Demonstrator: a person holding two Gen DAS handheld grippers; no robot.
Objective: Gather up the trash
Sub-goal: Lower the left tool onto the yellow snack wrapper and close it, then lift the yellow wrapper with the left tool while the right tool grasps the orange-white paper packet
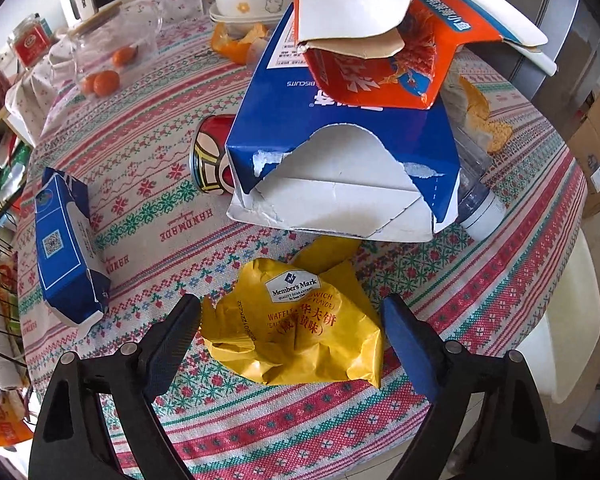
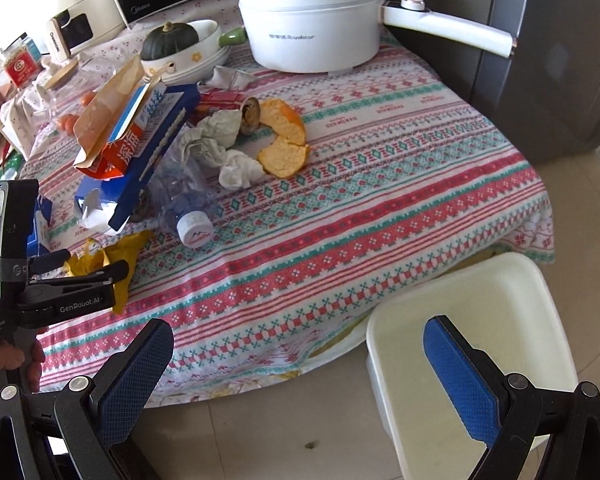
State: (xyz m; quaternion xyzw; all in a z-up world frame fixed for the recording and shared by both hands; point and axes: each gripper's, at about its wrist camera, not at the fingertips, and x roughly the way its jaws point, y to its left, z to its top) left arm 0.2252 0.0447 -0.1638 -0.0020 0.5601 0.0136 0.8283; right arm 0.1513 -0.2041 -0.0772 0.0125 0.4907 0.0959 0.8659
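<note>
My left gripper has its fingers apart, straddling the yellow wrapper at the desk near edge; contact looks absent, hard to say. Right gripper fingers apart, holding nothing, over the floor beside the white bin. Torn blue box just behind the wrapper.

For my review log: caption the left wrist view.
Open left gripper straddles a yellow wafer wrapper on the patterned tablecloth.
</note>
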